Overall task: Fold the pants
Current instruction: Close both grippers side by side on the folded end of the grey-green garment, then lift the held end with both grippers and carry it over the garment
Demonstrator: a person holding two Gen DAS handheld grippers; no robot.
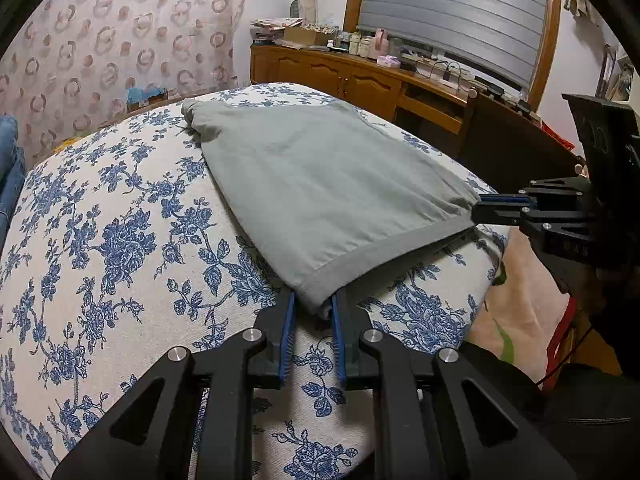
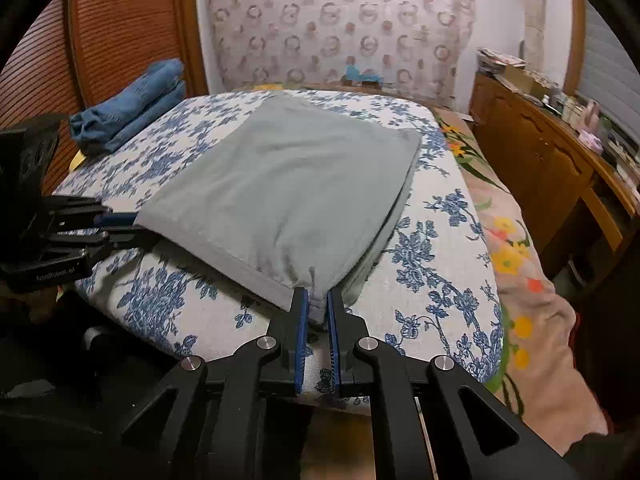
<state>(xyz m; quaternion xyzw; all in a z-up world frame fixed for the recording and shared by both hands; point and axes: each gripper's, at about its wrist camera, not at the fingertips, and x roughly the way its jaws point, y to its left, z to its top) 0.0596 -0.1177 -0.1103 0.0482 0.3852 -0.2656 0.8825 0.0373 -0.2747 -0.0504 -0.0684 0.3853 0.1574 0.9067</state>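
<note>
Grey pants lie folded over on a cushion with a blue flower print. My left gripper is shut on the near left corner of the pants' hem. My right gripper comes in from the right and is shut on the other corner. In the right wrist view the pants spread away from my right gripper, which pinches bunched cloth, and my left gripper holds the left corner. The hemmed edge between the two grippers is slightly lifted off the cushion.
Folded blue jeans lie at the cushion's far left. A wooden cabinet with clutter on top stands behind. A flowered blanket lies to the right of the cushion. A patterned curtain hangs at the back.
</note>
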